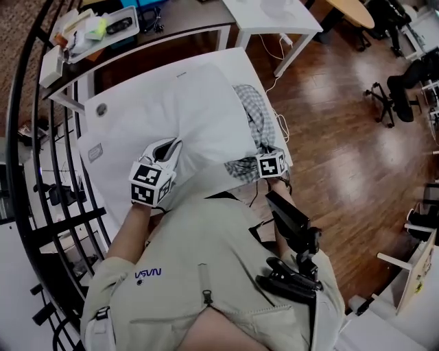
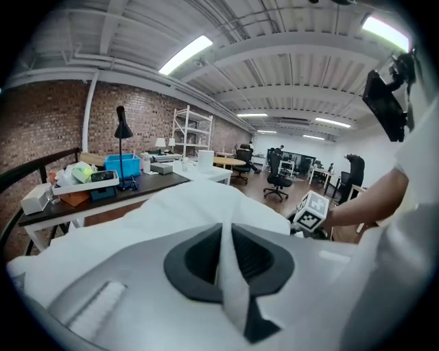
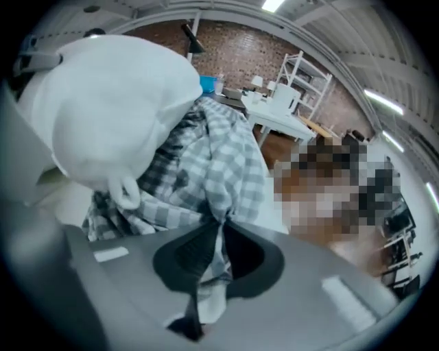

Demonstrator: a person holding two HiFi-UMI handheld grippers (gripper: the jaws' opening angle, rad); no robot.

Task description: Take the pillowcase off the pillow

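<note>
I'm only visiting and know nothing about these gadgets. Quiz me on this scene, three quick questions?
1. True or false: the right gripper is shut on the checked pillowcase.
2. The left gripper pinches: A) the white pillow, B) a lamp, C) nothing.
3. Fill in: the bin on the dark desk is ____.
Key: 1 true; 2 A; 3 blue.

Pillow (image 1: pixel 175 113) on the table (image 1: pixel 228 57), pillowcase (image 1: pixel 252 122) at its right end, a desk (image 1: pixel 185 19) behind the table.
</note>
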